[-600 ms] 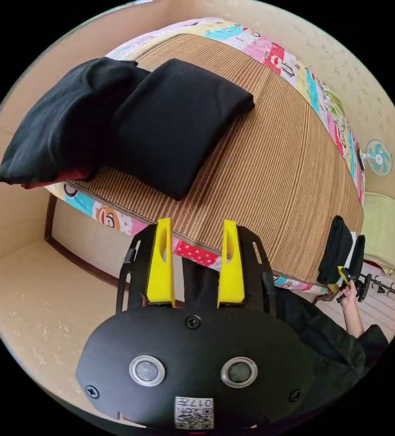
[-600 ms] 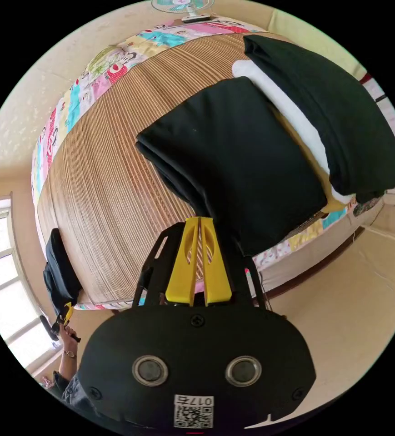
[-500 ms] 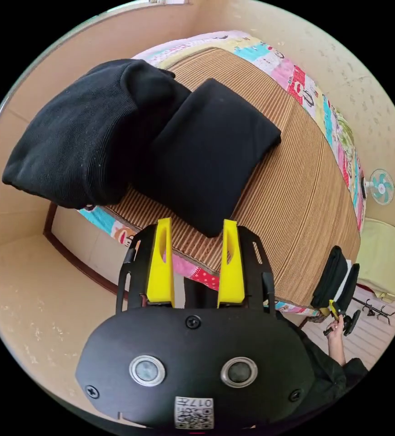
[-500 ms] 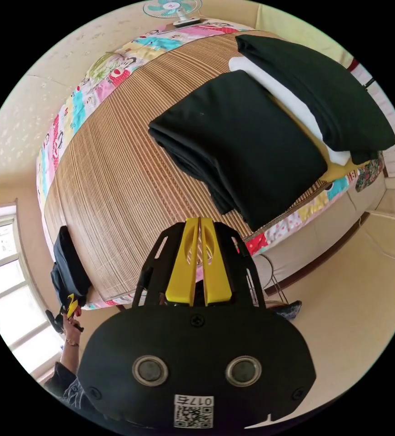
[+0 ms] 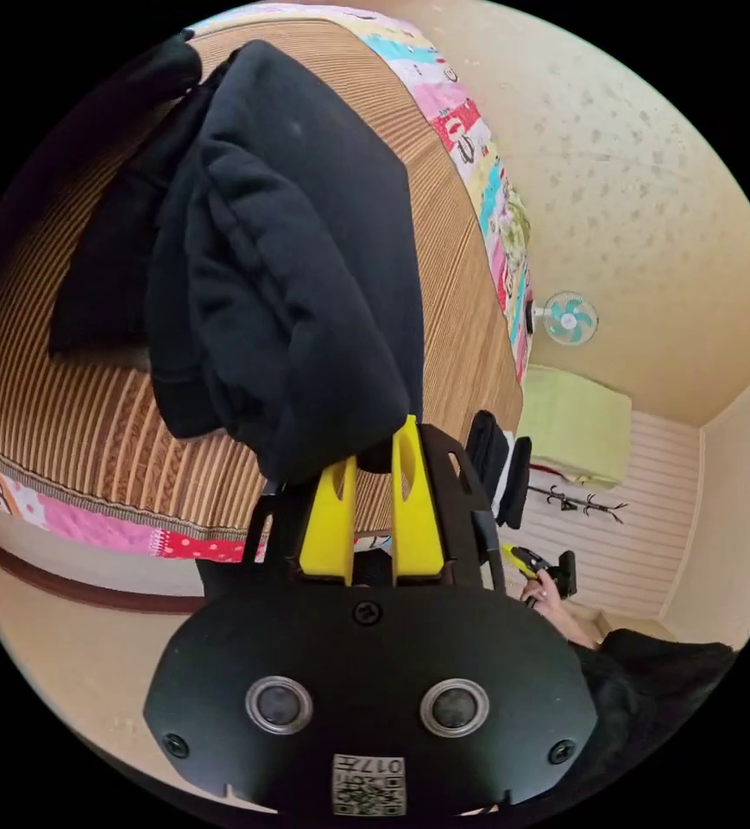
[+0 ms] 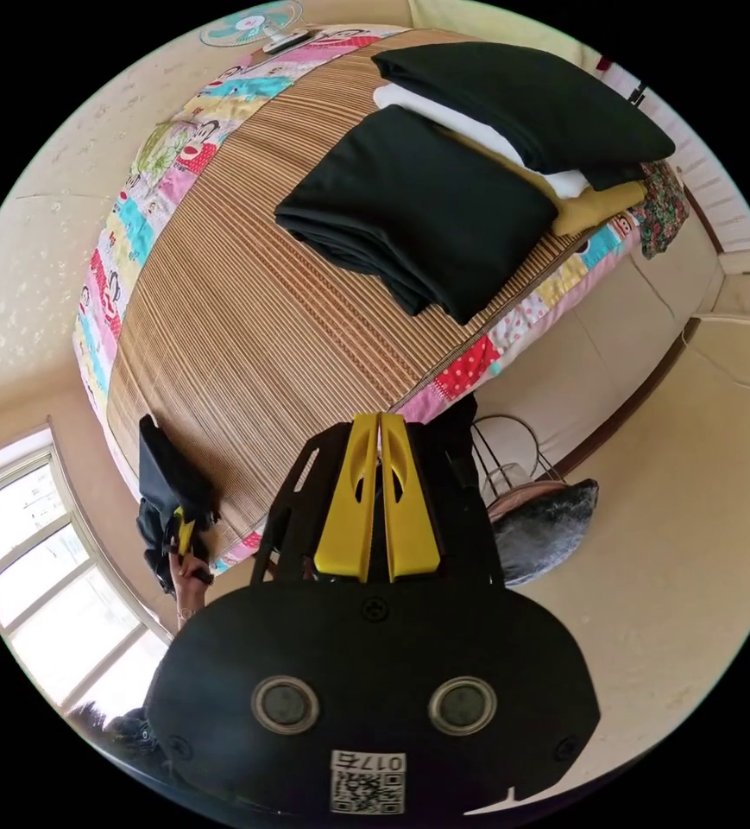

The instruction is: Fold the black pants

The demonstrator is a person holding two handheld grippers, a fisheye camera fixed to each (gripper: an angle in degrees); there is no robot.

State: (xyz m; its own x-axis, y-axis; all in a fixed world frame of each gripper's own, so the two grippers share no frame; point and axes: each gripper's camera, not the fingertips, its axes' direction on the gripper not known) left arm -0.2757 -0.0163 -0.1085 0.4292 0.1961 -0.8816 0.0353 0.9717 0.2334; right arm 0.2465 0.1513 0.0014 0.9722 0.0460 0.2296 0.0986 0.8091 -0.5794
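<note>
We see the left gripper [image 5: 373, 449] clamped on a bunched black garment [image 5: 297, 259] above the mat [image 5: 64, 432], the right gripper [image 6: 380, 425] shut and empty, and folded black pants [image 6: 422, 207] beside a clothes stack [image 6: 521, 112].

Quick count from the right gripper view: one folded black pants [image 6: 426, 207] bundle upper middle, one stack of folded clothes [image 6: 530, 129] upper right, one fan [image 6: 249, 24] top left, one bed [image 6: 245, 311], one window [image 6: 38, 570] lower left, two grippers.
</note>
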